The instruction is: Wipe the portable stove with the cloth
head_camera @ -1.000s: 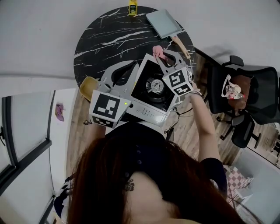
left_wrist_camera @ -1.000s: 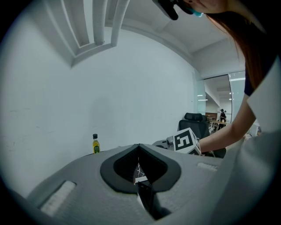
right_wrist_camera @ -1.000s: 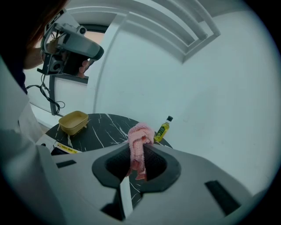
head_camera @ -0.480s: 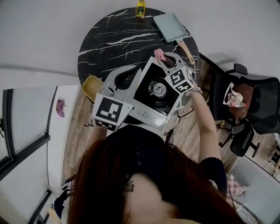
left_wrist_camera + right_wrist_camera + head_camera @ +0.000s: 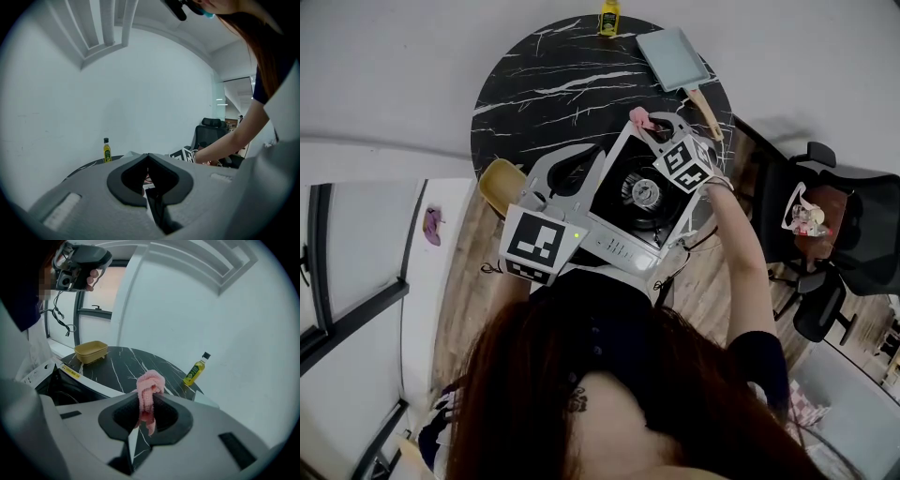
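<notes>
Measured against the burner, the right gripper has slid a little toward the far side of the portable stove since a second ago, while the left gripper has stayed over the stove's left half. The right jaws are clamped on the cloth, a pink bunch that stands up between the tips with a tail hanging below them. It sits at the stove's far corner, above the round black marble table. From those jaws the stove's dark top lies back toward the person and to the left. Its long side runs from near left to far right in the head view, so a wiping pass probably has to draw the cloth back across the burner. The right gripper is clearly the nearer one for that. The left jaws meet at their tips with nothing pinched between them, and only a white edge shows through the gap below. A yellow tub sits at the table's left edge, half hidden, its inside not visible. A grey-blue square pan on the far side looks empty, and an oil bottle stands at the far rim.
</notes>
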